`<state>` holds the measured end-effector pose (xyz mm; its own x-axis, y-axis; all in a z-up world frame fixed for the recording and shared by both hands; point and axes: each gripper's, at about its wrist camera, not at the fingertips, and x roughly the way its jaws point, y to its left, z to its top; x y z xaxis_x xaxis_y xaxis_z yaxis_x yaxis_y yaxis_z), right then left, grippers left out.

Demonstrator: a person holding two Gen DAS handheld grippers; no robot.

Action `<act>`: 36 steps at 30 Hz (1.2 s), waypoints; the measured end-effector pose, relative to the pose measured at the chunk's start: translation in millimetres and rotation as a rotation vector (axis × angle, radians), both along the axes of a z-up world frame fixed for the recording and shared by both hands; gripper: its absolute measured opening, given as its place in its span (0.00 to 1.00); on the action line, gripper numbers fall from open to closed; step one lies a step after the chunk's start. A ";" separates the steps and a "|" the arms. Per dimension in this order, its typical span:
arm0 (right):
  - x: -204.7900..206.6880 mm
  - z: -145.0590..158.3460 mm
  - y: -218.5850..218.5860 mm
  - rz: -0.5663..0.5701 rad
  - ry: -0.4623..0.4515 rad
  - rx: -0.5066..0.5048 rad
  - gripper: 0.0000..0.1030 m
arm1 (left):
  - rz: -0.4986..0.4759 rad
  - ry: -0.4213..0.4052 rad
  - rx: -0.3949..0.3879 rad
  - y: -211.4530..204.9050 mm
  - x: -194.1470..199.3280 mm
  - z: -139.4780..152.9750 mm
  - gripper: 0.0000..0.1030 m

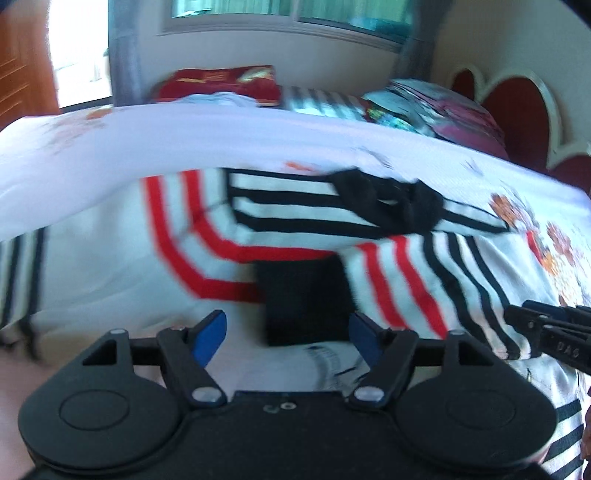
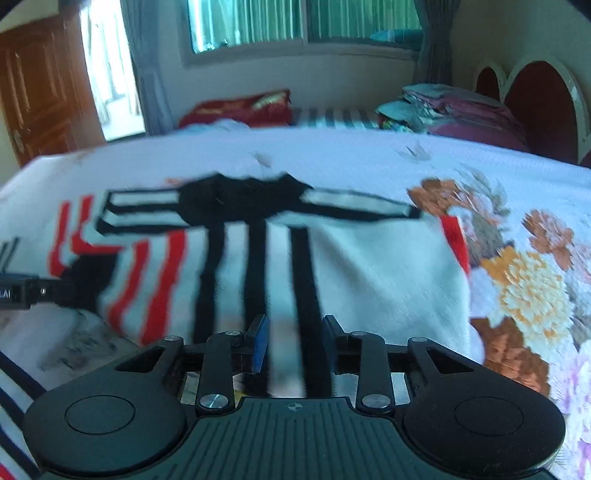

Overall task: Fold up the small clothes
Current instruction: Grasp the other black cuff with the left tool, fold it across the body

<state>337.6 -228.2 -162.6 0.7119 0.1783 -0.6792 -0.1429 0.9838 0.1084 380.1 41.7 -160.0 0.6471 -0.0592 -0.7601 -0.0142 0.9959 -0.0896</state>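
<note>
A striped shirt point(image 1: 295, 229) lies spread on a bed point(image 2: 369, 158) covered with a white, flower-printed sheet point(image 2: 524, 280), both wrist views blurred. Bare sheet runs beyond the shirt to the far edge, where a red pillow point(image 2: 240, 107) and a pile of folded clothes point(image 2: 450, 107) sit below a window point(image 2: 295, 22); a red headboard point(image 2: 535, 107) closes the right side and a wooden door point(image 2: 40, 85) stands far left. Open sheet also lies to the right of the shirt, over the printed flowers.

The left gripper point(image 1: 288, 336) hangs just above the shirt's near part, its blue pads spread wide with nothing clamped; a black patch of the shirt and white cloth show in the gap. The right gripper point(image 2: 295, 343) sits at the shirt's near edge, jaws partly apart, with a black stripe and white cloth running between its fingers; whether the pads press the cloth cannot be told. The shirt's black collar point(image 2: 240, 201) lies far from both.
</note>
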 end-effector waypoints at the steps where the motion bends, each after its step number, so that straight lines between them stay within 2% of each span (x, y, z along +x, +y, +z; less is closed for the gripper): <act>1: -0.2 2.6 5.8 0.016 -0.008 0.003 0.31 | 0.025 0.001 -0.007 8.5 -4.9 2.4 0.70; 10: -2.0 15.2 69.9 0.115 -0.018 0.046 0.31 | 0.163 -0.009 -0.014 85.2 -43.7 17.0 0.70; 14: -2.7 21.2 98.5 0.123 -0.025 0.034 0.31 | 0.240 -0.004 -0.042 133.0 -57.1 17.4 0.70; 21: 2.4 22.1 134.9 0.091 -0.019 0.017 0.32 | 0.435 0.000 -0.098 232.4 -83.4 15.1 0.70; 26: 8.1 17.6 149.8 0.060 -0.013 0.005 0.32 | 0.552 -0.005 -0.162 287.3 -95.4 8.9 0.68; 30: 14.2 13.1 158.0 0.043 -0.003 -0.008 0.32 | 0.584 -0.013 -0.285 312.4 -94.8 -3.1 0.62; 32: 17.3 10.0 161.5 0.039 0.001 -0.021 0.32 | 0.600 -0.044 -0.337 319.4 -93.2 -9.4 0.62; 36: 20.9 5.4 161.0 0.017 0.005 -0.033 0.32 | 0.607 -0.109 -0.381 326.2 -80.8 -16.8 0.59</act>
<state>358.5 -67.2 -157.2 0.7056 0.1675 -0.6886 -0.1592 0.9843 0.0763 299.3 367.9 -176.8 0.7210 0.0869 -0.6875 -0.5261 0.7143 -0.4615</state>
